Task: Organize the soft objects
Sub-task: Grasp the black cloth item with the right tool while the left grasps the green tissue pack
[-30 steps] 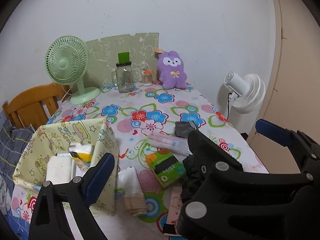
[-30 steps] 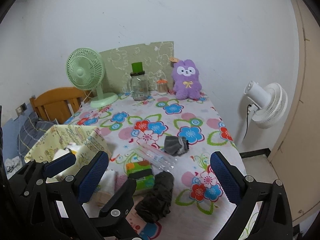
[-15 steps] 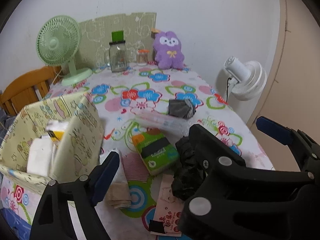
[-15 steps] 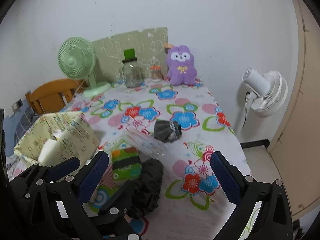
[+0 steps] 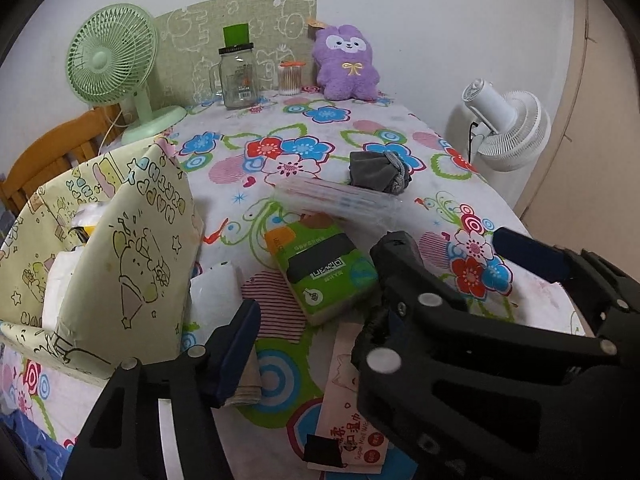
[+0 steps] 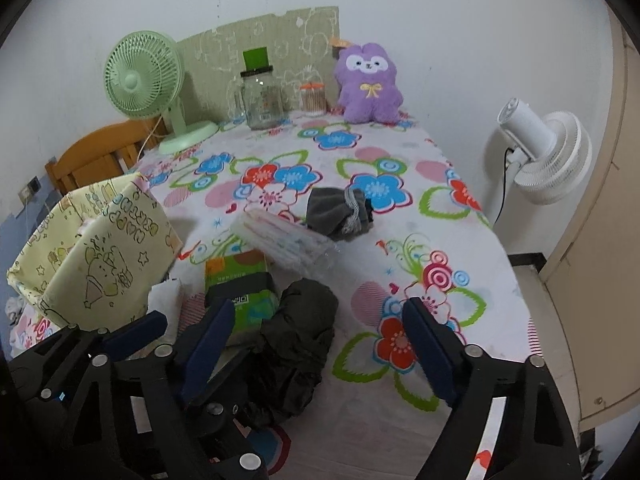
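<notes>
- Desk [image 6: 460, 248] w/ floral cloth: yellow fabric bin [image 6: 100, 256] at left edge, part-filled.
- Black crumpled cloth [image 6: 298, 344] near front, betw right claw [image 6: 318, 344] jaws; closing, pads not touching yet.
- Left claw [image 5: 380, 320] closing on nothing; could snag green tissue pack [image 5: 324, 276] or striped sock [image 5: 276, 308].

Left gripper [image 5: 320, 332] and right gripper [image 6: 320, 344], side by side, both angled downward toward the table. Both sets of jaws are closing yet remain parted, the blue pads pressing on nothing. The right gripper's black frame lies between the left gripper's fingers [image 5: 236, 352] in the left wrist view.
</notes>
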The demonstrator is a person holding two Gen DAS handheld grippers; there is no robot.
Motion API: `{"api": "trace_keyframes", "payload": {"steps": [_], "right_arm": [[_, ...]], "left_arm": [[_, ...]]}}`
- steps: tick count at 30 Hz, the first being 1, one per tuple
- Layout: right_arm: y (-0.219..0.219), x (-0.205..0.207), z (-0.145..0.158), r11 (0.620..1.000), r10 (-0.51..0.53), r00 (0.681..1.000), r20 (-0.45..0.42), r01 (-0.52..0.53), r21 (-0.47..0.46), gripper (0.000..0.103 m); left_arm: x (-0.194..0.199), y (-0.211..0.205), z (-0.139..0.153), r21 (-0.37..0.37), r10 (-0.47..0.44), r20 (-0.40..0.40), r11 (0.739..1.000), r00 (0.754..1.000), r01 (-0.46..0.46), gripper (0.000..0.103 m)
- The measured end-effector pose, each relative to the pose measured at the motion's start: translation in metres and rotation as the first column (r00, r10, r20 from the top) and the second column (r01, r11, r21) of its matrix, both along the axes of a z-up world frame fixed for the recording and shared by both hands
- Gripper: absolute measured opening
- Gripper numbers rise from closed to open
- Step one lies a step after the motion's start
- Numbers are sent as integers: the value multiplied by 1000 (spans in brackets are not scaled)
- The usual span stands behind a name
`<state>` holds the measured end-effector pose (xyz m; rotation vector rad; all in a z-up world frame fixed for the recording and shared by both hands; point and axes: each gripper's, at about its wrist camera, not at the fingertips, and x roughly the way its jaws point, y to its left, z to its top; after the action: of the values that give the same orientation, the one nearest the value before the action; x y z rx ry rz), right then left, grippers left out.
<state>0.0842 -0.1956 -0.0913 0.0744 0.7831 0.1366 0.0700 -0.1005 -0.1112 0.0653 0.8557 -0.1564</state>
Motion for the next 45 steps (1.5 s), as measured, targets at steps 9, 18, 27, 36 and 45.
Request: {"api": "trace_keyframes", "payload": {"steps": [9,18,27,36,45], "right_arm": [[3,11,-16,998,39,994,-102,-33,52,49],[-1,14,-16,998,35,993,-111,-28,63,26],[-17,19,-9,999,-18,997,-81,21,35,22],[-23,28,-9,999,-37,996,-79,39,31,22],[-24,35,-13,999,-37,995,-97,41,33,22]], "left_arm": [[7,3,-7,-7,9,-39,1000,999,-9,70],[11,-3,-5,-13,-17,-42,1000,999,16,75],[25,-10,-5,-2,4,-34,1000,999,-4,75],[44,-14,-12,7,23,-64,1000,998,-22,74],[50,-14,-16,7,19,-76,1000,997,-19,60]]}}
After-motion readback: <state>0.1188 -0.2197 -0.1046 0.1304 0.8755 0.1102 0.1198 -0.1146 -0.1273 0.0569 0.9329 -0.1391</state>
